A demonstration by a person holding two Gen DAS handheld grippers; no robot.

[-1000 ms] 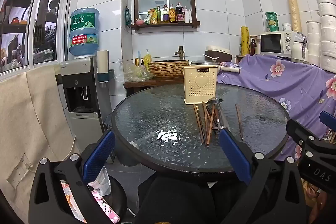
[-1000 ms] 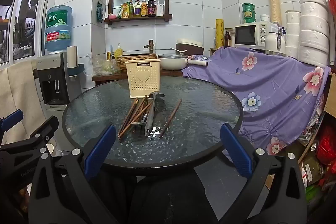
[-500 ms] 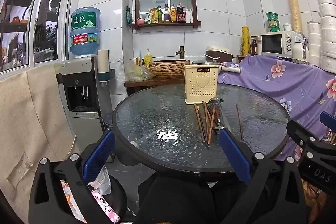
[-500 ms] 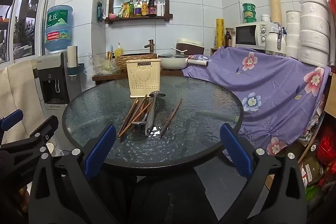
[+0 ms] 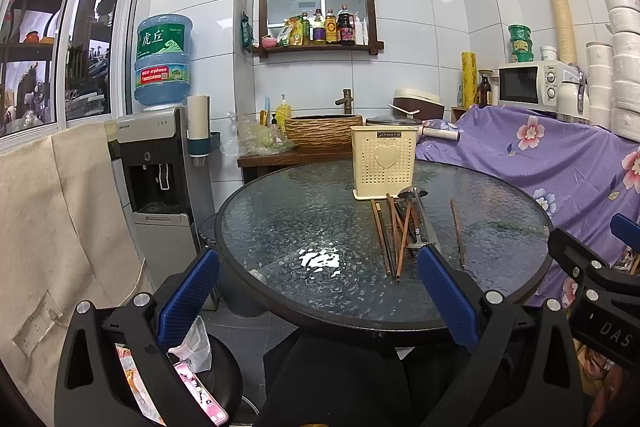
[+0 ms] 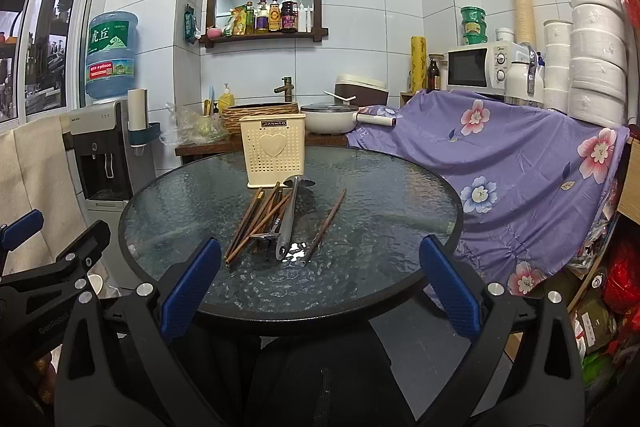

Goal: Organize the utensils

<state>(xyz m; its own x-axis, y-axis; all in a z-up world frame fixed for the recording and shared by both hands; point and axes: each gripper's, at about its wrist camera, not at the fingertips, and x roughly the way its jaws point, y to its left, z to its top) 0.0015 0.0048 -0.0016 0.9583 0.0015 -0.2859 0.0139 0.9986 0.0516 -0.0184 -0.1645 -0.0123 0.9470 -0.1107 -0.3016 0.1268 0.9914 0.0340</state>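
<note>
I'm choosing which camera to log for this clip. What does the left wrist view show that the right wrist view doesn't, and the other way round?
Only the left wrist view shows a pink phone below the left hand-held gripper. Only the right wrist view shows the white pot unobstructed and red bags at the far right. Both show the glass table, the cream utensil holder, the chopsticks, a metal ladle, and open jaws; the right hand-held gripper holds nothing.
</note>
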